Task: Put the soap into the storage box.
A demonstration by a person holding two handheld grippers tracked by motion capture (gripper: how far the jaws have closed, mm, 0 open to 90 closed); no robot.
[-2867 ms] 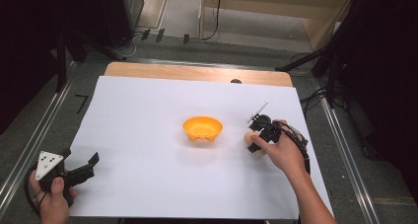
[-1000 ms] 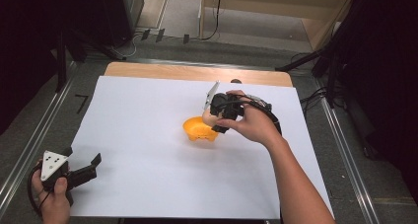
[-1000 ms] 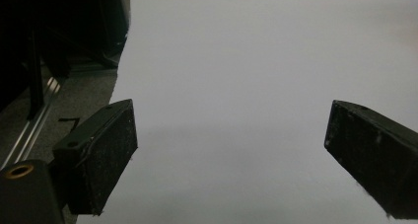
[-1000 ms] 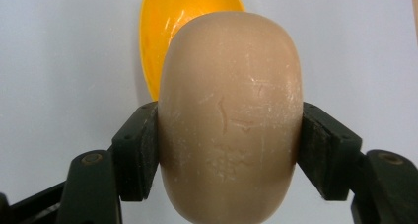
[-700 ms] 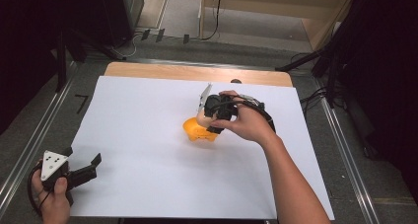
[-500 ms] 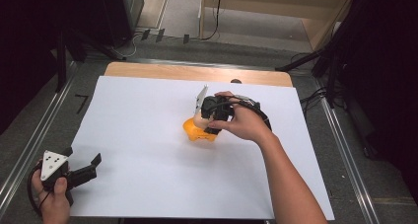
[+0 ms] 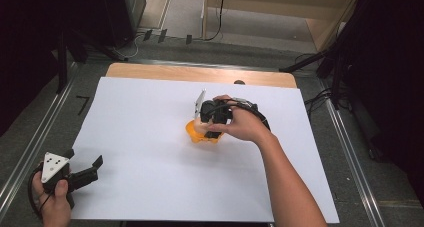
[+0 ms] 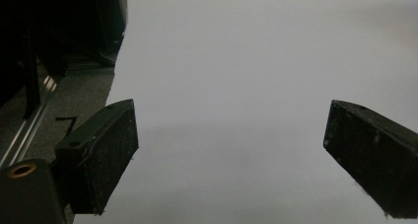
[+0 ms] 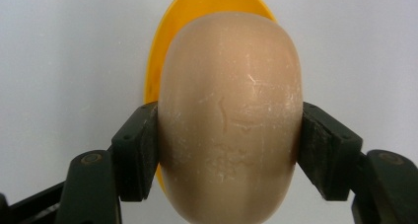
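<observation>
Our right tool (image 9: 229, 150) is clenched on a smooth beige egg-shaped object (image 9: 229, 115), one jaw pressing each of its sides, and beyond the jaws sits a shallow orange plastic bowl (image 9: 162, 51). We judge this the placing step: the egg hangs directly over the bowl, so next we would lower it inside and ease the jaws apart gently. Our left tool (image 8: 231, 155) rests released, with bare white bench (image 8: 236, 61) sheet between its jaws.
</observation>
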